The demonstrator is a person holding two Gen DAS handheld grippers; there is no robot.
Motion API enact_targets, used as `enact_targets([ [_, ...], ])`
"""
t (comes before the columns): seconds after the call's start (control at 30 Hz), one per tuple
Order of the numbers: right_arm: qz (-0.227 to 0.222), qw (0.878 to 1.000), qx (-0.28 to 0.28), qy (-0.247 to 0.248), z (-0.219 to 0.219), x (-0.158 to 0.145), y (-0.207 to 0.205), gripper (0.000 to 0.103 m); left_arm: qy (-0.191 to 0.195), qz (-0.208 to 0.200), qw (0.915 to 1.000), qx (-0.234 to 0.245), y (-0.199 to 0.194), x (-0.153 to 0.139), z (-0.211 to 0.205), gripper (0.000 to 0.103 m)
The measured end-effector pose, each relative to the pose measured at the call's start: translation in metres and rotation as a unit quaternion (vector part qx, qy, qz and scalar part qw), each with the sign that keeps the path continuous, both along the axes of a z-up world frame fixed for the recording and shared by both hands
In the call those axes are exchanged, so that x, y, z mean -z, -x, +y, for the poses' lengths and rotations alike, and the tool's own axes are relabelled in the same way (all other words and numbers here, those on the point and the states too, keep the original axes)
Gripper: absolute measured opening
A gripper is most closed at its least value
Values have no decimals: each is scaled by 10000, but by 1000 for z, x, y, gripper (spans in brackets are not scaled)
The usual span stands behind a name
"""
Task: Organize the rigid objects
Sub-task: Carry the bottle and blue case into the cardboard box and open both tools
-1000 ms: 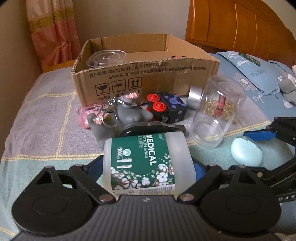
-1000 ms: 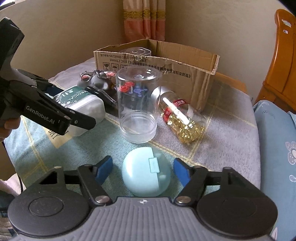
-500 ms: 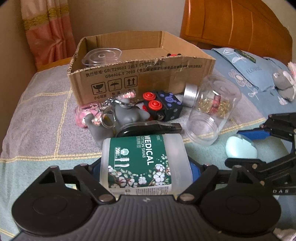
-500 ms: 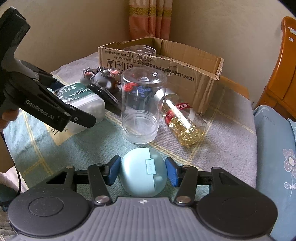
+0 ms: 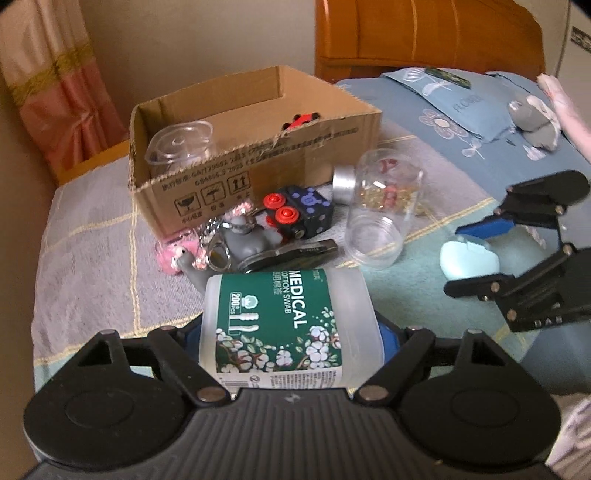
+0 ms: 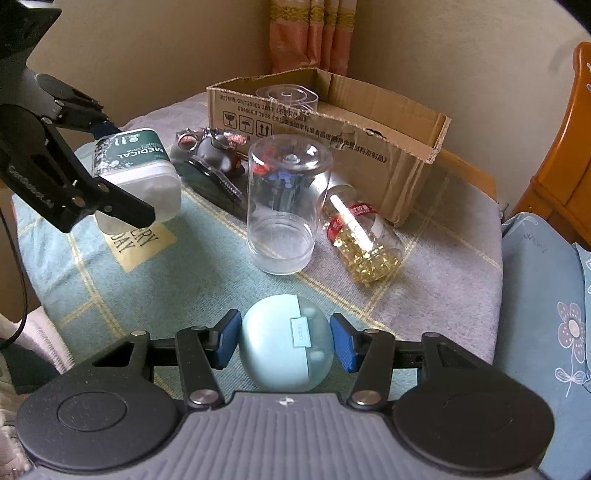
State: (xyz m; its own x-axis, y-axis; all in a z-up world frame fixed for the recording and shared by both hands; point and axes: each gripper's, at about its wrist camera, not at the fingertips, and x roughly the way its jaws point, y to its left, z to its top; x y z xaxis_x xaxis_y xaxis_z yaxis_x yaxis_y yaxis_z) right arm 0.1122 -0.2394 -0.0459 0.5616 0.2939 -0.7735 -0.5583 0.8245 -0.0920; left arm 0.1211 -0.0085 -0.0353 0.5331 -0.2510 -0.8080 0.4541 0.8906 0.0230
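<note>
The left claw pinches the frosted plastic cotton-swab tub with the green label, its long axis pointing toward the open brown cardboard box straight ahead; the right claw pinches the pale blue rounded earbud case, farther off.

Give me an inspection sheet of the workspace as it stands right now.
Surface: checked cloth over the table.
Job's things: cotton swab tub; pale blue case; empty clear jar upright; capsule bottle on its side; cardboard box open, a clear container inside.
Clutter: grey keyring figure, black cube with red buttons, pink toy.
Grippers: left tool clamps the tub; right tool shut on the case.
Cables: black cord at left edge.
Surroundings: curtain, wooden headboard, blue bedding.
</note>
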Motion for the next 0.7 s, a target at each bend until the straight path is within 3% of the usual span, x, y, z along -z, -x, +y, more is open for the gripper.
enact_targets([
  [0.37, -167, 9997, -142, -135, -13, -48, -18, 58, 74, -141, 9995, 265, -16, -39, -1, 84],
  [0.7, -591, 9978, -128, -262, -15, -92, -73, 58, -45, -561, 9980, 289, -77, -73, -13, 84],
])
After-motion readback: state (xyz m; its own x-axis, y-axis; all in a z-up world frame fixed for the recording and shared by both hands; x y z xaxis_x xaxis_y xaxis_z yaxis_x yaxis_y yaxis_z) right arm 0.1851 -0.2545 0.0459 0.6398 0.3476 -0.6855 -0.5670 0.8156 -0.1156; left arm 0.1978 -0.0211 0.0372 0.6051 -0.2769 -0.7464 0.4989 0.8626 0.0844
